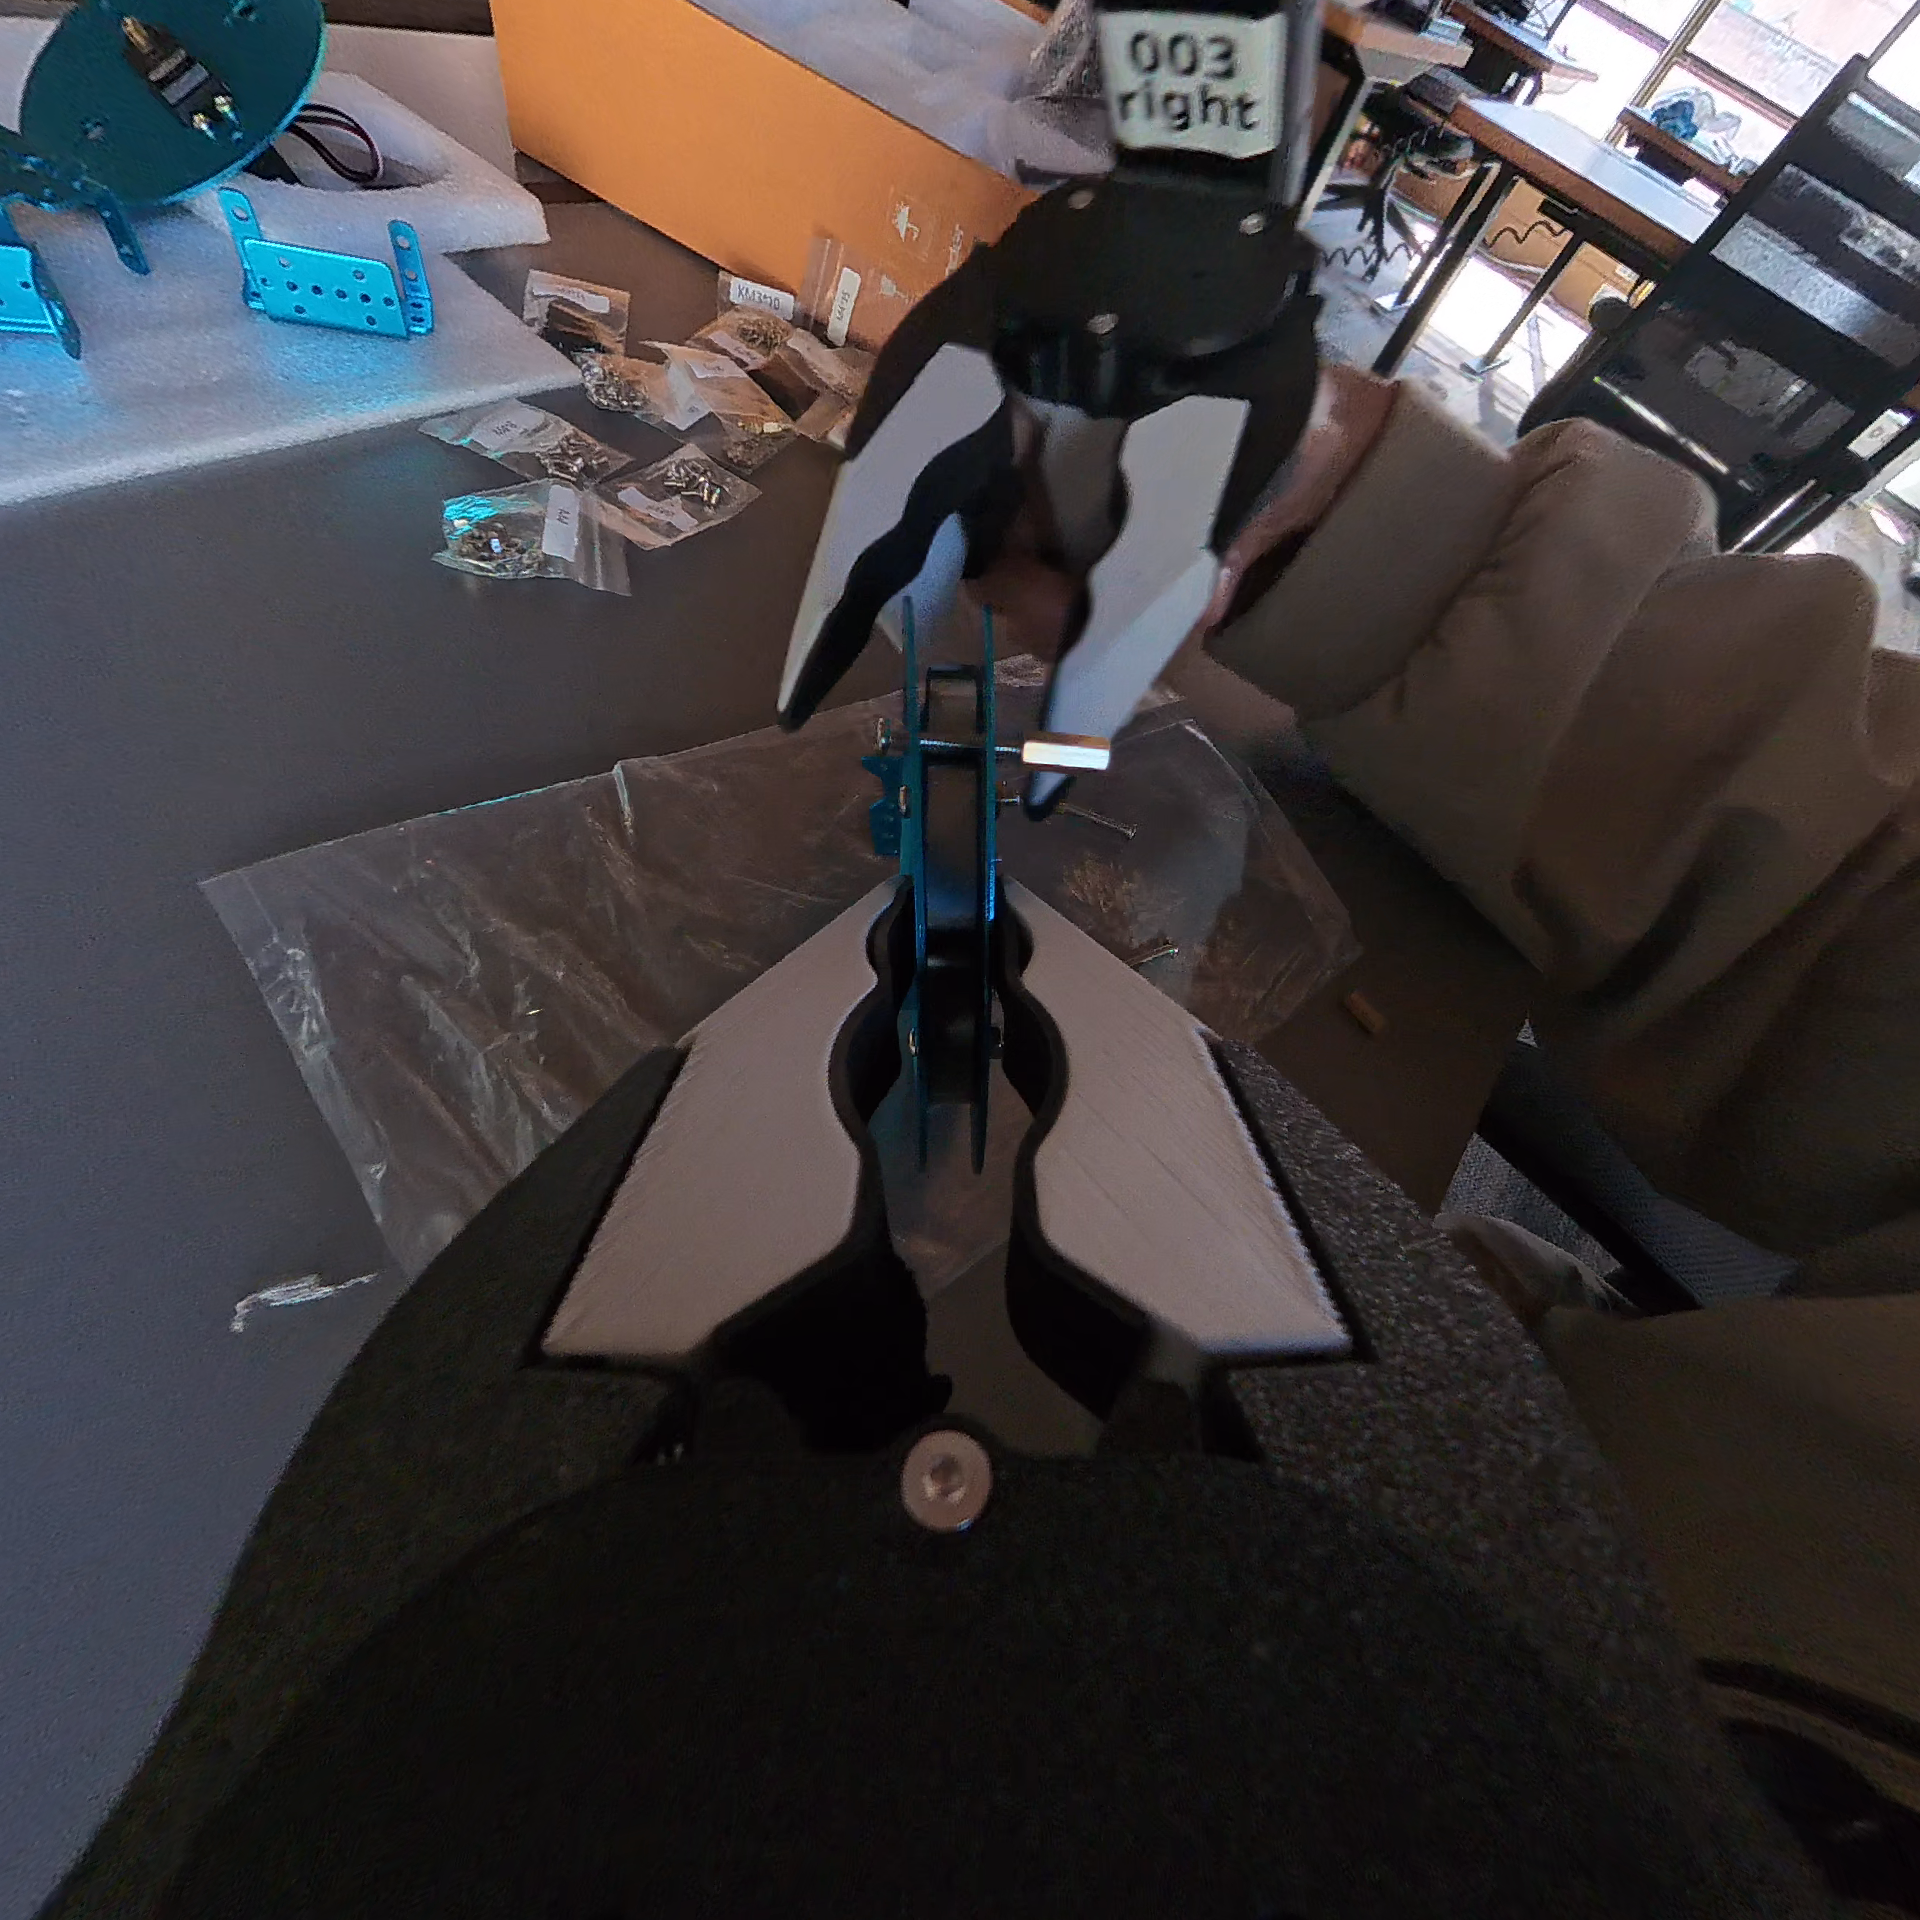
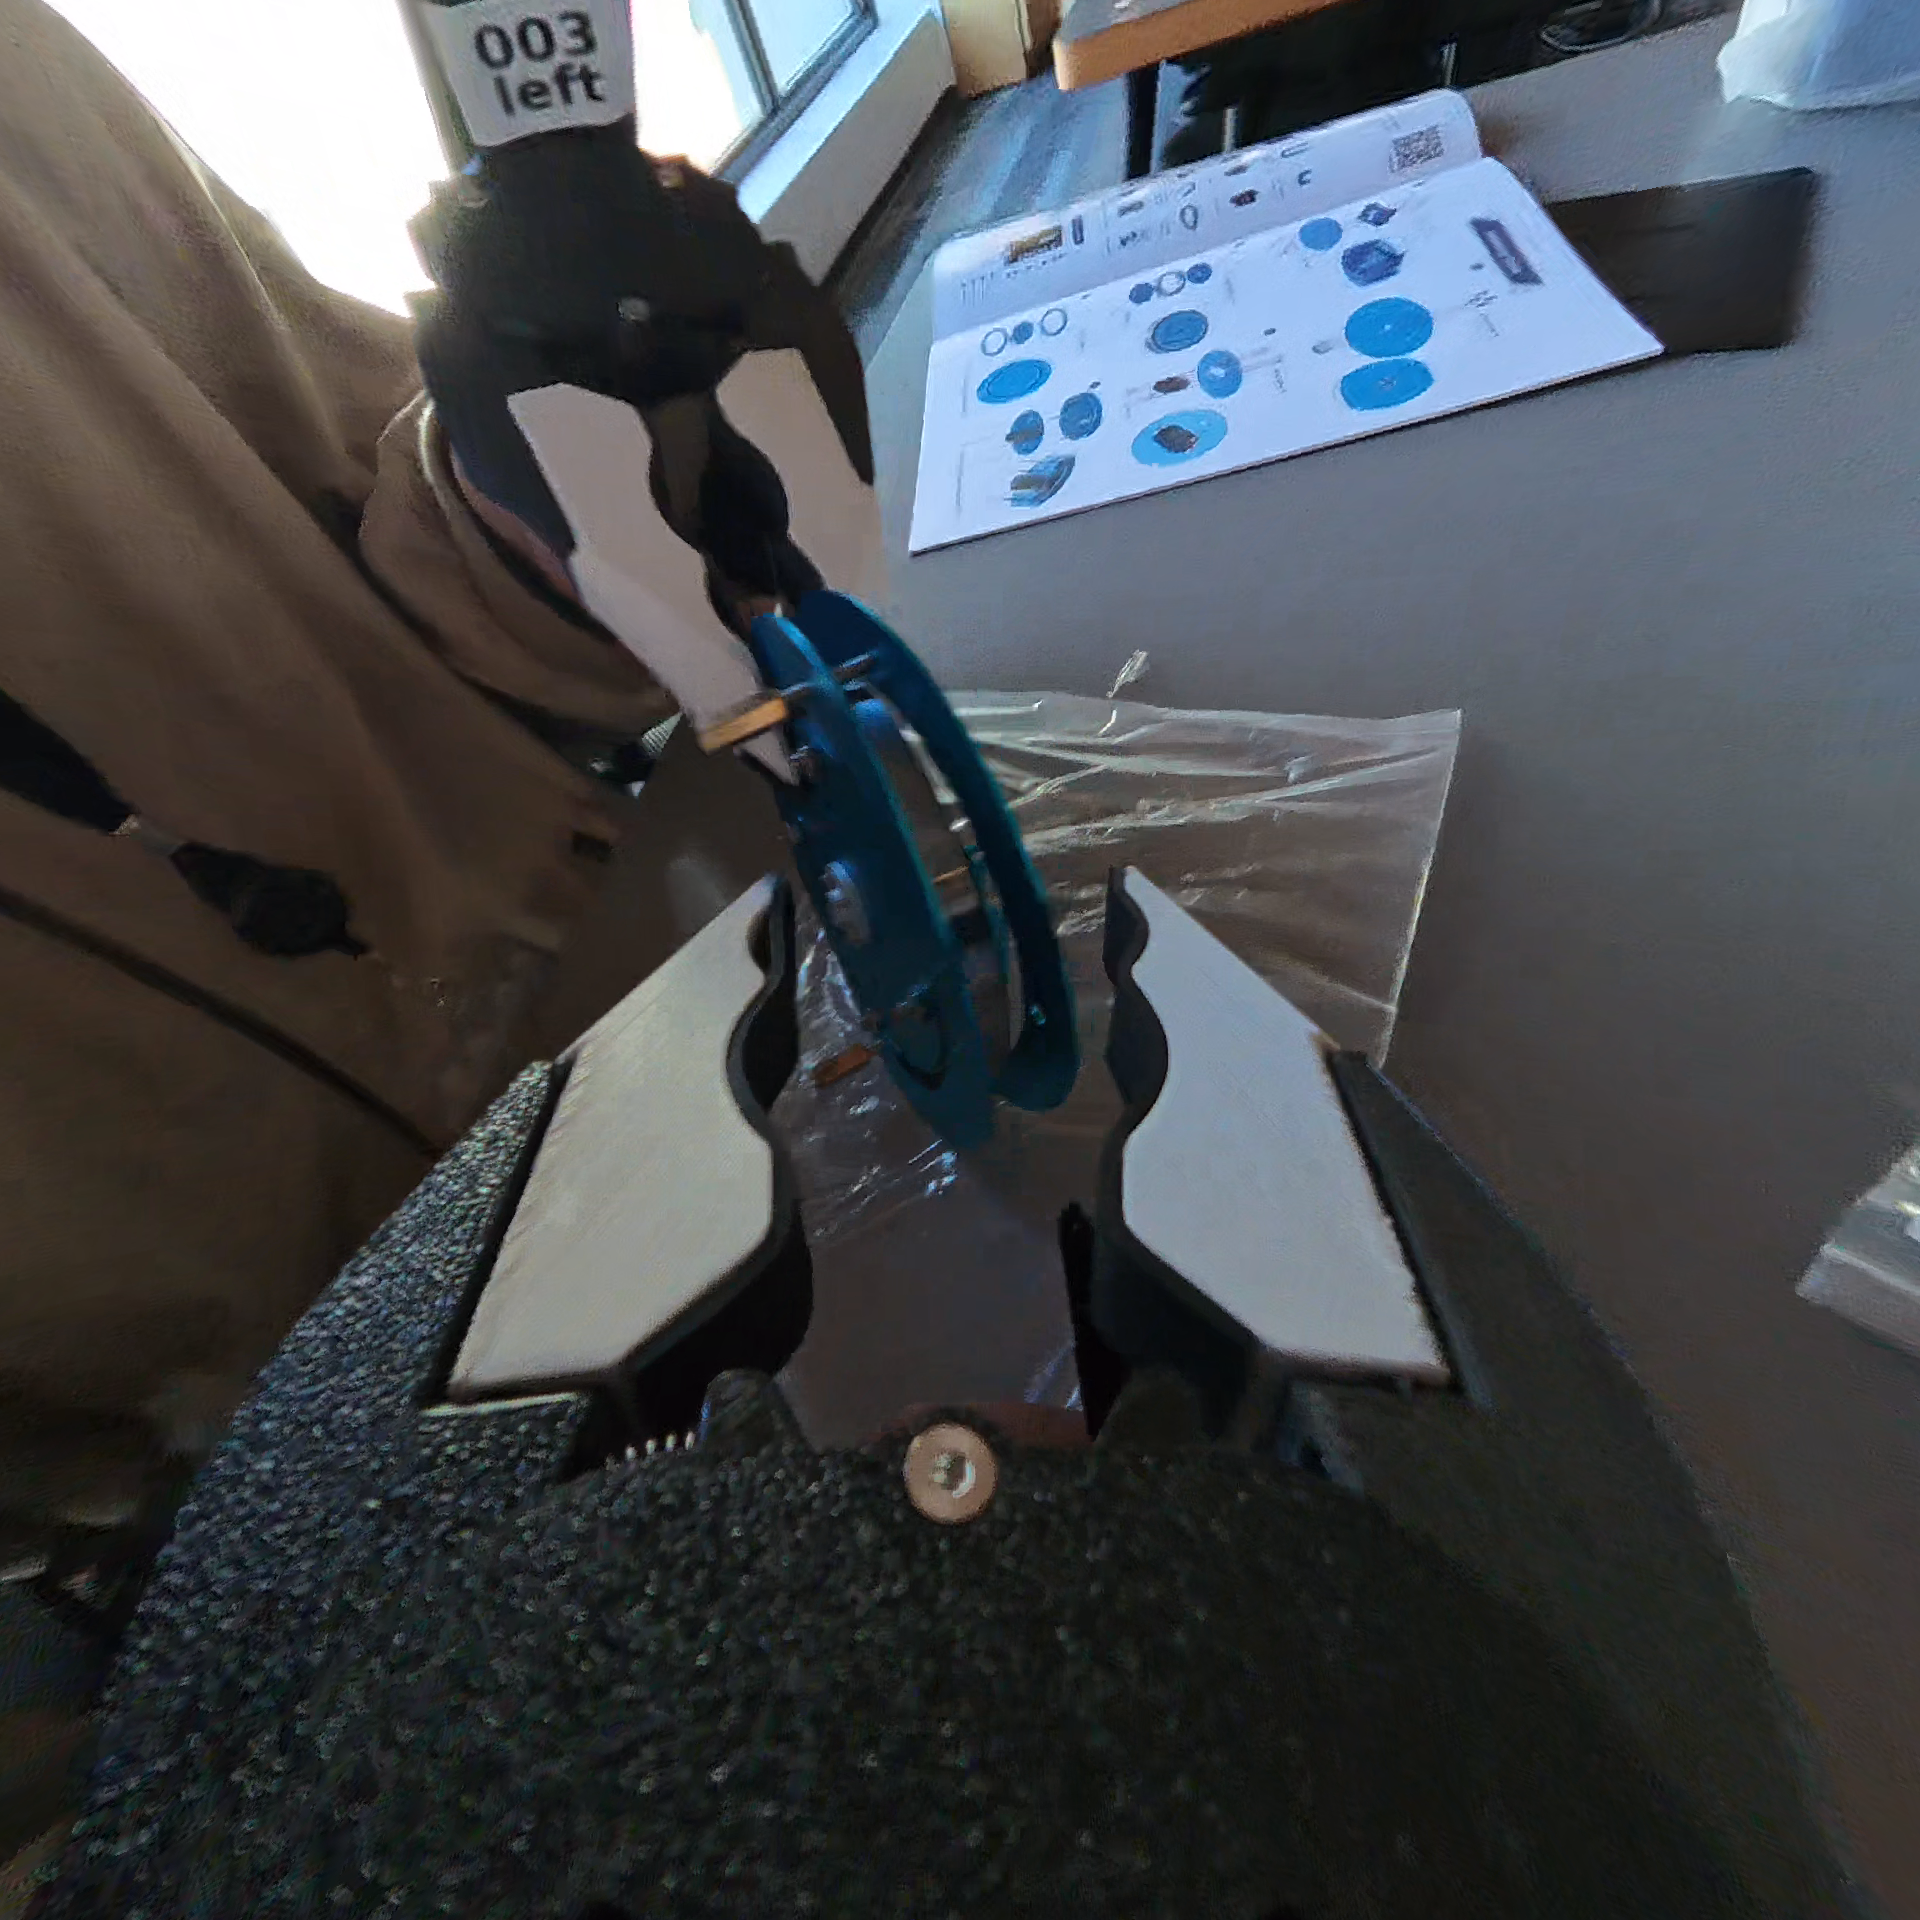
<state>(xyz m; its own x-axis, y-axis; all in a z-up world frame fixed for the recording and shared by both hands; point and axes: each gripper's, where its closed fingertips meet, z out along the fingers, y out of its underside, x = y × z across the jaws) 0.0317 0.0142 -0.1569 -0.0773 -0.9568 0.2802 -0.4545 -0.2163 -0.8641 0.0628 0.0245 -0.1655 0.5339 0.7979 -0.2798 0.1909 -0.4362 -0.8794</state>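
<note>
desk (image 1: 208,1039): grey, strewn with a clear plastic sheet (image 1: 540,956) and small hardware bags (image 1: 582,488)
left gripper (image 1: 948,914): jaws clenched on blue disc assembly (image 1: 951,935)
right gripper (image 2: 940,904): jaws released

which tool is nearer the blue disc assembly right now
Left. The left tool is shut on the blue disc assembly, gripping its edge. The right tool is open, its fingers either side of the discs' far edge without touching.

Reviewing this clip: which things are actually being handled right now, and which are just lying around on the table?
In hand:
- left gripper, shut on the blue disc assembly
- right gripper, open, by the brass standoff

Lying about:
- clear plastic sheet
- small screw bags
- blue brackets
- cardboard box
- instruction sheet
</note>
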